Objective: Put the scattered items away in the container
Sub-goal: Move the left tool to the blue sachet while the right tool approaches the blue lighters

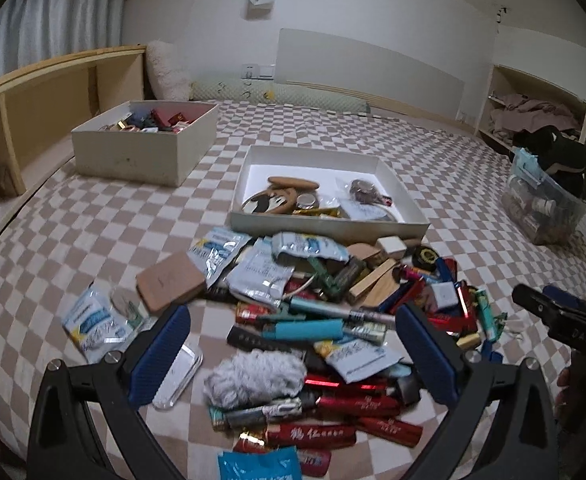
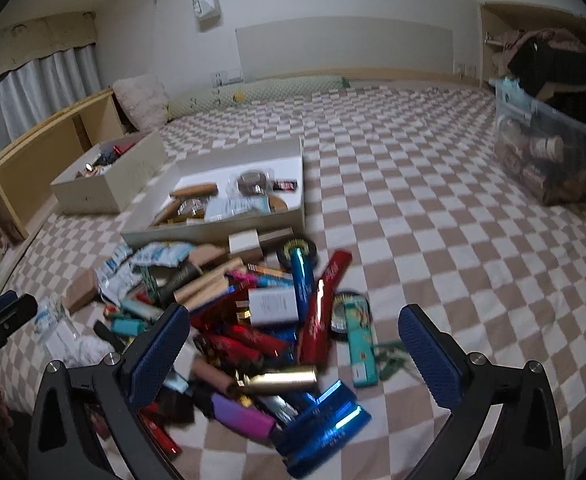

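Blue-padded fingers of the left gripper (image 1: 293,348) are seen spread wide apart over a heap of scattered items (image 1: 325,320) on the checkered bedspread (image 1: 73,240), with nothing clamped between them; a grey fluffy piece (image 1: 255,374) and red foil tubes (image 1: 357,402) lie below the gap. The right gripper (image 2: 295,350) is likewise held with its jaws fully apart and empty, above the same heap, where a shiny blue packet (image 2: 325,424), a purple lighter-shaped item (image 2: 243,416) and a gold tube (image 2: 281,378) are seen nearest its camera. Just beyond the heap, toward the headboard end of the bed, a shallow white tray (image 1: 409,190) is placed, already holding a few things. A deeper cream box (image 1: 141,152), partly filled, is set further off beside the wooden shelf (image 1: 45,92) along the bed's left edge. A clear plastic bin (image 2: 549,160) is seen near the right edge.
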The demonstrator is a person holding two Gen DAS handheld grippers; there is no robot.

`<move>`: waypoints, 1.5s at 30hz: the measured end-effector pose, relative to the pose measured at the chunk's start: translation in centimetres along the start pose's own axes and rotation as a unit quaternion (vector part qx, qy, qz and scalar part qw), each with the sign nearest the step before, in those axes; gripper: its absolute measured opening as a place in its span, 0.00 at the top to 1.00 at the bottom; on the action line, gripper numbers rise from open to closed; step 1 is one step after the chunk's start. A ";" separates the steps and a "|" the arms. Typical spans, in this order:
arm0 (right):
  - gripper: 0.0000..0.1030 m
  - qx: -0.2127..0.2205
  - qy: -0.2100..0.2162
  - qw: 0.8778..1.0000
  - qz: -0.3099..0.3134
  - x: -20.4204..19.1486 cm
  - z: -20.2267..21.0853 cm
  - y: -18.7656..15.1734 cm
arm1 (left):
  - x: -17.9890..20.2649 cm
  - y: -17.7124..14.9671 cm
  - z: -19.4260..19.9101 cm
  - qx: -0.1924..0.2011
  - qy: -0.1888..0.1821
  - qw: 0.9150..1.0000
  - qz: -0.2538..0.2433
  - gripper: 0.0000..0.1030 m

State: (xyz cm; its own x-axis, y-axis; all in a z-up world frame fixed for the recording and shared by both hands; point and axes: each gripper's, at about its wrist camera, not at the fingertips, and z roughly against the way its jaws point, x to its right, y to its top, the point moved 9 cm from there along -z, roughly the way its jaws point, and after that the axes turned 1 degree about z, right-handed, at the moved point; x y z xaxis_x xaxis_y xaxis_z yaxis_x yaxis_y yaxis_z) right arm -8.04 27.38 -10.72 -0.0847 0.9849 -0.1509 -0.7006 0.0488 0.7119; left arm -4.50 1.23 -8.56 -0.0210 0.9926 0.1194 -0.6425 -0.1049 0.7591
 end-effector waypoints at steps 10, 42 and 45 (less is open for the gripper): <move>0.00 -0.027 0.023 0.999 -0.037 0.7 -1.0 -3.8 | -2.0 -6.0 -0.2 -0.041 0.040 0.998 -0.008 0.00; 0.00 -0.093 0.054 0.972 0.208 3.0 -3.3 -7.7 | -3.6 -14.0 -2.1 -0.128 0.028 0.990 0.051 0.03; 0.00 -0.100 0.083 0.969 0.211 2.7 -3.6 -8.2 | -3.5 -14.1 -2.1 -0.132 0.026 0.990 0.048 0.03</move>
State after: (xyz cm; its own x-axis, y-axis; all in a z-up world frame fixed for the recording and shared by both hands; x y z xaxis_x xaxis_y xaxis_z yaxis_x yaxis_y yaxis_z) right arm -5.10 29.02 -19.44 -0.4942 0.8693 0.0037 -0.7014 -0.4013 0.5890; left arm 3.06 -0.65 -21.00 -0.1278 0.9812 0.1444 -0.8126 -0.1871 0.5519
